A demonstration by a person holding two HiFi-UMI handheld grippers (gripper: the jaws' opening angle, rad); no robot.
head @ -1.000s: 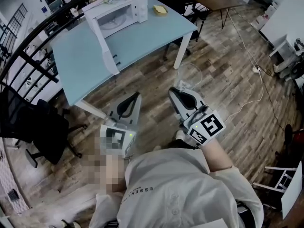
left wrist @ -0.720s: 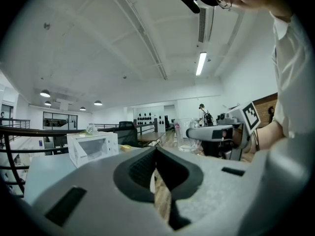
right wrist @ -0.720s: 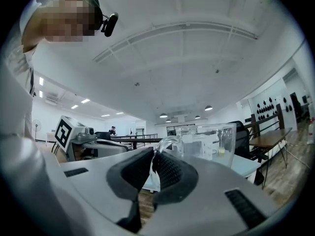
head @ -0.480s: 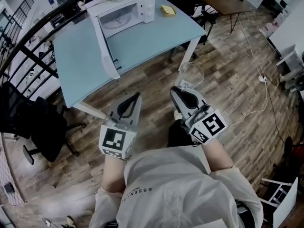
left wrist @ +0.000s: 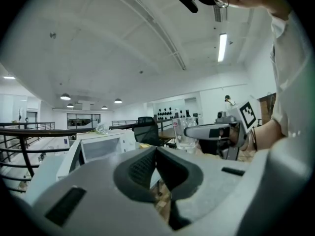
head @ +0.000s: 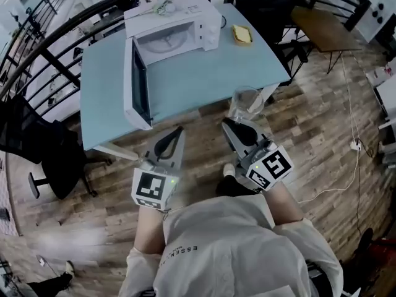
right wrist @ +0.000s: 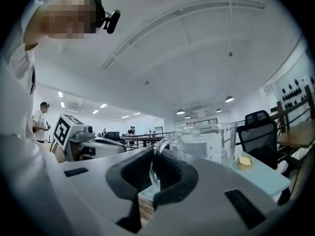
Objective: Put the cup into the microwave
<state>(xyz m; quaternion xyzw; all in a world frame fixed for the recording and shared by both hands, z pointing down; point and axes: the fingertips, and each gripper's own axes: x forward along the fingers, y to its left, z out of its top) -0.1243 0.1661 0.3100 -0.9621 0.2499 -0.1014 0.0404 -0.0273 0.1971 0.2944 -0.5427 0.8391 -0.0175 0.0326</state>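
Pinching glass cup (head: pixel 246 102) handle, right tongs (head: pixel 234 124) closed, cup jutting ahead, left tongs (head: pixel 177 130) closed, empty.

White microwave (head: pixel 176 23) cavity open toward us. Its swung-out door (head: pixel 137 82) walls the left. Bare pale blue tabletop (head: pixel 210 79) between clear glass cup (head: pixel 246 103) and cavity; small yellow pad (head: pixel 242 34) off right.

Pale blue table (head: pixel 204 79), open white microwave (head: pixel 173 26), small yellow pad (head: pixel 242 34)
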